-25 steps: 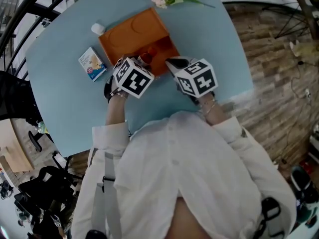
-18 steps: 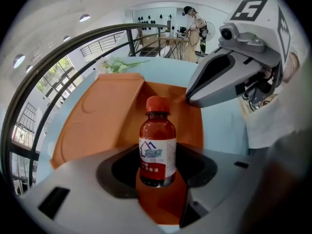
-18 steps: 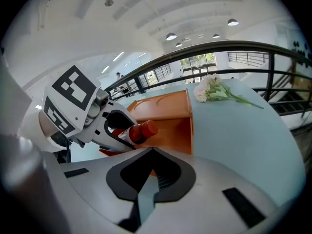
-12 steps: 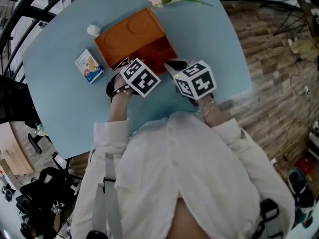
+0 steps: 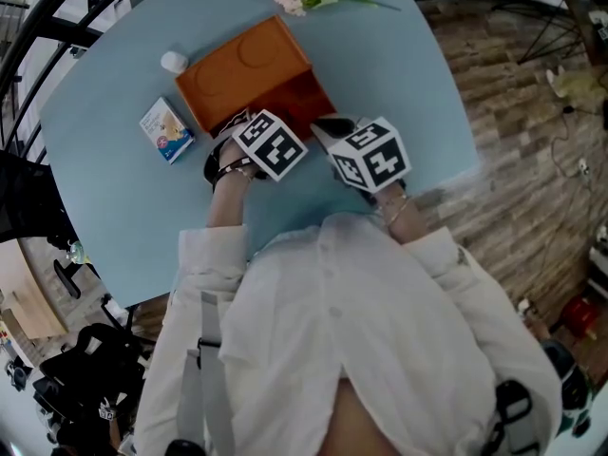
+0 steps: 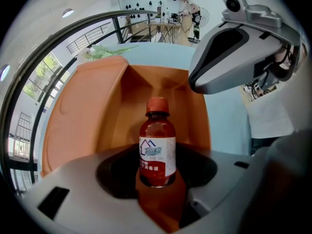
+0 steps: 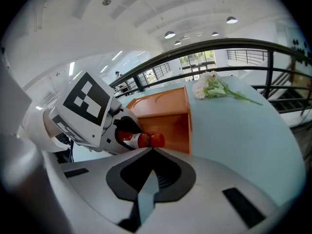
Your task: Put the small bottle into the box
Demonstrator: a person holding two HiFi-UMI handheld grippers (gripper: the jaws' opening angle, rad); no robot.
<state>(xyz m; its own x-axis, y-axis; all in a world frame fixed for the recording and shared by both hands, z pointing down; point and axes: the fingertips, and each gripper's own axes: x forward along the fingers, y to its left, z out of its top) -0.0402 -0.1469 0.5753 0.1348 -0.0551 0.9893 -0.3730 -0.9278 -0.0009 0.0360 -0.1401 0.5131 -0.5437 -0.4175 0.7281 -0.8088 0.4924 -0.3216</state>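
Left gripper, clamped on the small bottle, has edged toward the box; right gripper stays closed.

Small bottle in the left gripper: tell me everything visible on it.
The bottle is small, with a dark red see-through body, an orange-red screw cap and a white-and-red label bearing a blue house mark. The left gripper is shut on its lower body, one jaw on each side. In the right gripper view it lies about level, with its cap pointing into the open orange box. Whether it touches the box cannot be told.
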